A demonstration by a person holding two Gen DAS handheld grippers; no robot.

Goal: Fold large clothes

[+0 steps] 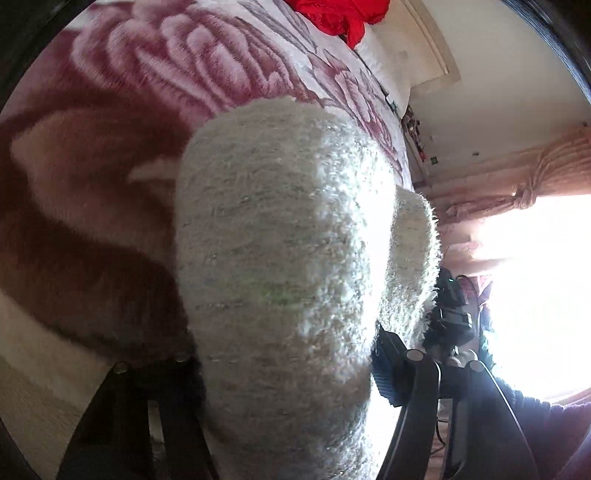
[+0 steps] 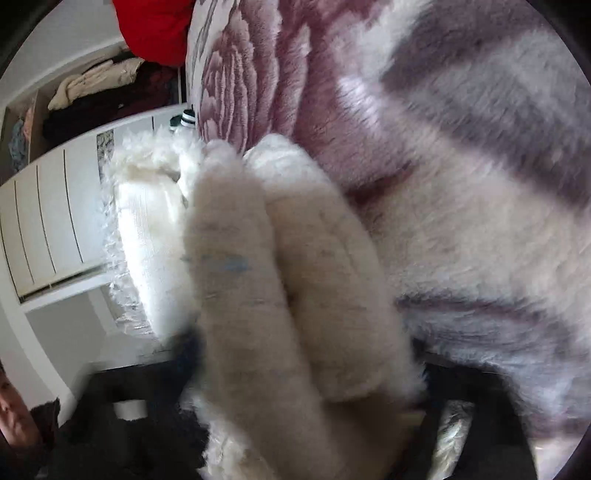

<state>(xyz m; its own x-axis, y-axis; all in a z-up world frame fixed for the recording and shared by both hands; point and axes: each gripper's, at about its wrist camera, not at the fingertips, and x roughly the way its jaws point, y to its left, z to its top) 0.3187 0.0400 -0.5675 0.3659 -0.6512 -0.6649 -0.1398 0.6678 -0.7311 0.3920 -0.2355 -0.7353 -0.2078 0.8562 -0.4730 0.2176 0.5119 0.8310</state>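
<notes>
Left hand-held gripper (image 1: 284,369) pinches a fold of the fuzzy cream sweater (image 1: 280,258), which we see lifted over the rose-patterned blanket (image 1: 155,74) on the bed (red cloth (image 1: 340,14) lies farther off). Right hand-held gripper (image 2: 295,369) is buried in the sweater (image 2: 258,277); we cannot tell its jaws' state.

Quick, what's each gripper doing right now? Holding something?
Left gripper: shut on the fluffy white garment, which bulges out in front of it.
Right gripper: shut on the same fluffy white garment, bunched between its fingers.
</notes>
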